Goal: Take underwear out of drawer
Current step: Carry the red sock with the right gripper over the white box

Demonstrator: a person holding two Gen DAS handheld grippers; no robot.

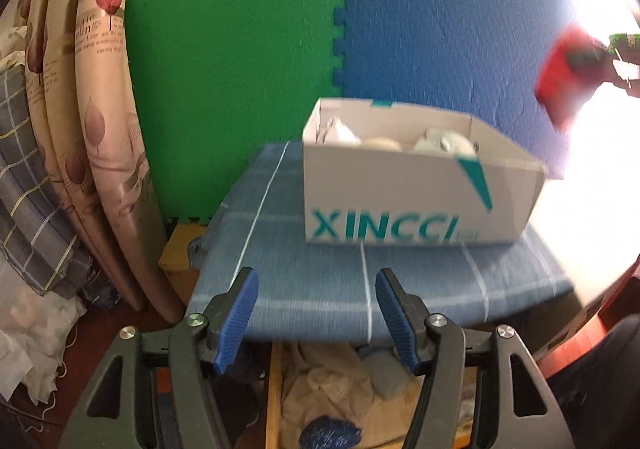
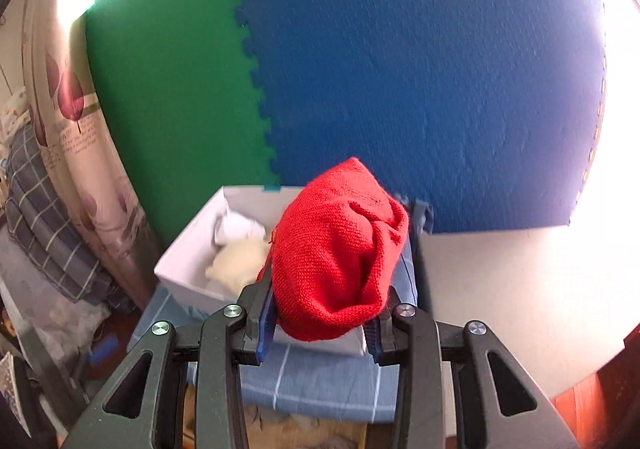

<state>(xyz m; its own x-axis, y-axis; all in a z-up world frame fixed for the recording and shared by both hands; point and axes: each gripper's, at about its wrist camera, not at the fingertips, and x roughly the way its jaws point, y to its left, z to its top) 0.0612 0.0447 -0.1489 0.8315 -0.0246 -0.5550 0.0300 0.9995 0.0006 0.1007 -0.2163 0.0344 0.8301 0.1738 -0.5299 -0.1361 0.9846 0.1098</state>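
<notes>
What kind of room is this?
Probably a bedroom or a storage corner at home: foam mats cover the wall, folded bedding is stacked at the left, and a box holds rolled clothes.

1. Strong daylight is admitted from the right; both views are blown out white there.
2. Motion blur is seen on the red cloth (image 1: 566, 75) in the left view.
3. Edges are bent and vignetted by fisheye distortion.

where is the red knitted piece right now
The red knitted piece is clamped in the right tool, held up above the near right end of the white box; in the left wrist view it shows far right.
</notes>
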